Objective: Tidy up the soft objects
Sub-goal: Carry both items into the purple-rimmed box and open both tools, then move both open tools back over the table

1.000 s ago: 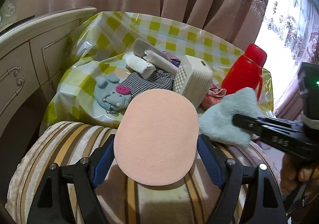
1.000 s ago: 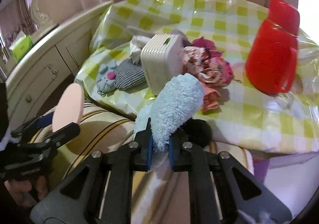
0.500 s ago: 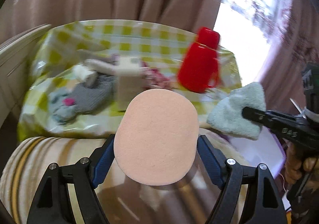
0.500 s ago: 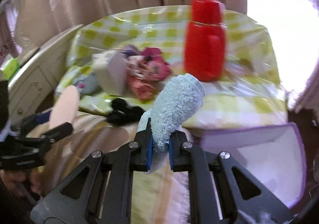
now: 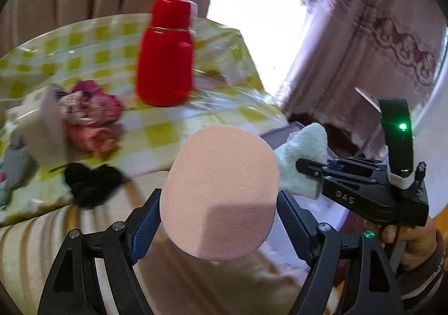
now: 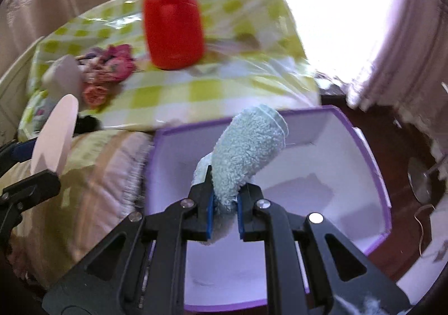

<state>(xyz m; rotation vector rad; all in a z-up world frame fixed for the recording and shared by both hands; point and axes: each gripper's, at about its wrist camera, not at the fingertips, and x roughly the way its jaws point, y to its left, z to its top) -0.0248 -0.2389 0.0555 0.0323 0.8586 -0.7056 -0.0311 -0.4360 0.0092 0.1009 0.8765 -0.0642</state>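
My left gripper (image 5: 219,226) is shut on a flat pink oval sponge (image 5: 221,191), which fills the gap between its blue pads. My right gripper (image 6: 224,214) is shut on a fluffy pale-blue cloth (image 6: 246,155), held over a white box with a purple rim (image 6: 375,163). The left wrist view shows the right gripper (image 5: 308,168) with that cloth (image 5: 302,158) just right of the sponge. In the right wrist view the sponge (image 6: 54,138) and the left gripper (image 6: 25,175) stand at the left edge. A pink crumpled fabric (image 5: 92,113) and a black soft item (image 5: 92,183) lie on the checked tablecloth (image 5: 156,132).
A red flask (image 5: 165,57) stands upright on the table. A white ribbed box (image 5: 39,124) sits left of the pink fabric. A striped cushion (image 6: 92,175) lies between table and purple-rimmed box. Curtains (image 5: 364,43) hang behind, with a bright window. A person's hand (image 5: 408,242) grips the right tool.
Both grippers have swung to the right, away from the table's left end, each keeping its load. The purple-rimmed box has come into view under the right gripper.
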